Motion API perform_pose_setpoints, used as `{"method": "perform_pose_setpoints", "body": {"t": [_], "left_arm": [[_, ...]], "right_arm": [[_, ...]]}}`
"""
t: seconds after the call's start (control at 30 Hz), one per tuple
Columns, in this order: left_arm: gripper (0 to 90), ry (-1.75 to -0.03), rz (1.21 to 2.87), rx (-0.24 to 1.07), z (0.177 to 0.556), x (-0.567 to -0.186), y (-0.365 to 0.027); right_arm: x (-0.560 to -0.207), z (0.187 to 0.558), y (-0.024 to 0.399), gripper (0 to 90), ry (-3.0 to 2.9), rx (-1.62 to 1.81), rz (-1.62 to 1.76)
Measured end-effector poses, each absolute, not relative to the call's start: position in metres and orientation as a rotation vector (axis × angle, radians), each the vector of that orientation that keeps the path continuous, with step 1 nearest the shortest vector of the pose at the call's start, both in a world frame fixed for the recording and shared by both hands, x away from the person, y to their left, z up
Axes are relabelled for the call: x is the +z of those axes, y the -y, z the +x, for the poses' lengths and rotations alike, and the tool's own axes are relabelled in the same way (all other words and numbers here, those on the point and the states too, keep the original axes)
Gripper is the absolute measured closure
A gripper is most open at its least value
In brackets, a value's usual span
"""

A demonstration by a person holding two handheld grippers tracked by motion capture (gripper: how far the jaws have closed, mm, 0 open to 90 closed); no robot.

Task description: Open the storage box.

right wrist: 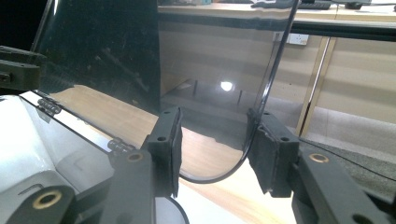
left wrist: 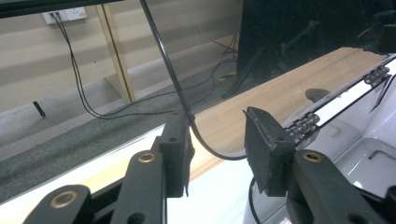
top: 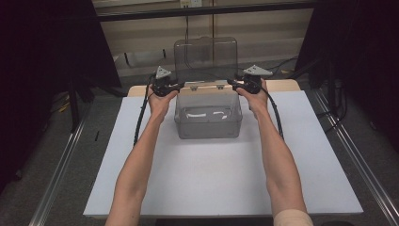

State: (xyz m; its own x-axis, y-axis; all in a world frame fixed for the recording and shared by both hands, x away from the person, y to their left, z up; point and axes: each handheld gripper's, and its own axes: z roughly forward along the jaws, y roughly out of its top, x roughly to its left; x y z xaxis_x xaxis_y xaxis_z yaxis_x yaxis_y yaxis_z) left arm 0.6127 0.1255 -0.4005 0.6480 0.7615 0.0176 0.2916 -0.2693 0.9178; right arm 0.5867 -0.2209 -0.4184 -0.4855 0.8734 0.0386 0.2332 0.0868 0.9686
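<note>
Clear plastic makes up the box in hand, which sits toward the far middle of the white worktop, its hinged lid raised and standing upright over the back edge. The opening, then, looks done: the lid is fully up and seems to stay there by itself, while the inside of the box lies bare apart from some small pale marks on its floor that I cannot make out.

The left hand-held gripper is at the lid's left lower corner, the right hand-held gripper at its right lower corner. In the left gripper view the lid's curved edge runs between the jaws, touching or nearly touching one pad, with a clear gap to the other; the right gripper view shows the same edge against one pad and free of the other. So both stand partly open around the lid without clamping it.

What seems left is to draw both hands clear, and then whatever use the open box is meant for.
</note>
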Motion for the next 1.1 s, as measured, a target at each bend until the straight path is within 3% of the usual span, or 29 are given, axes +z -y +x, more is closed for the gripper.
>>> {"method": "perform_pose_setpoints", "body": {"t": [1.1], "left_arm": [[54.0,-0.904,1.758,0.504,0.6177,-0.4102,-0.125]], "right_arm": [[-0.4191,0.591,0.223,52.2,-1.827,1.443,1.202]]}}
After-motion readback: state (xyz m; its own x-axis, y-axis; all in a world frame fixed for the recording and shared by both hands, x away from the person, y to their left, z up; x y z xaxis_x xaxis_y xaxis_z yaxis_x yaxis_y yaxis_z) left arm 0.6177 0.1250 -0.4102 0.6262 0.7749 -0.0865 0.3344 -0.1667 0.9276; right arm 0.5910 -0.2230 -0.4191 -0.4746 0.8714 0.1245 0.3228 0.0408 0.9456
